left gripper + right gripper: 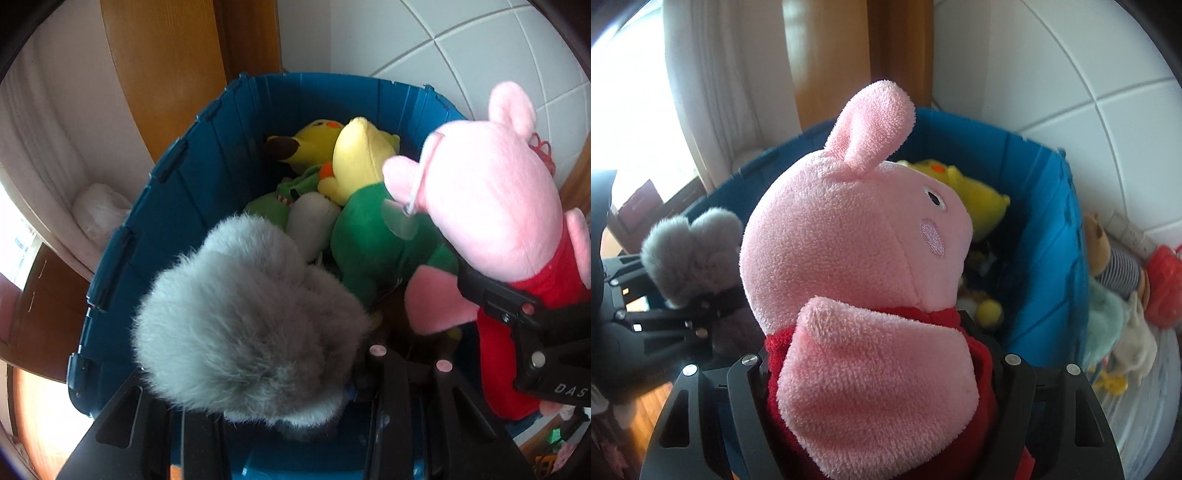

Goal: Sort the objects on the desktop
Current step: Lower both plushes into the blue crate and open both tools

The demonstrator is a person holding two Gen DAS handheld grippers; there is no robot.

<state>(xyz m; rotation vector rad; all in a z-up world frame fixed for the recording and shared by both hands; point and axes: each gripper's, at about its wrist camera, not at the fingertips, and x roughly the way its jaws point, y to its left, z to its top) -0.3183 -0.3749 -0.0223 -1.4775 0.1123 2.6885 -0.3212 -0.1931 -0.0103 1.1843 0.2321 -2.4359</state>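
We hold two plush toys over one blue bin (155,206). Our left gripper (291,373) pinches a fluffy grey plush (251,325) just above the bin's near rim. Our right gripper (864,354) clamps a pink pig plush (849,251) by its red dress, beside the grey one. Inside the bin we count two yellow plush toys (362,158), one green plush (369,236) and one white piece (314,218). To the right, outside the bin, lie a striped bear plush (1115,266) and a red object (1163,291).

Pig plush (849,258) & furry toy (243,332) above bin (155,206) w/ plushies
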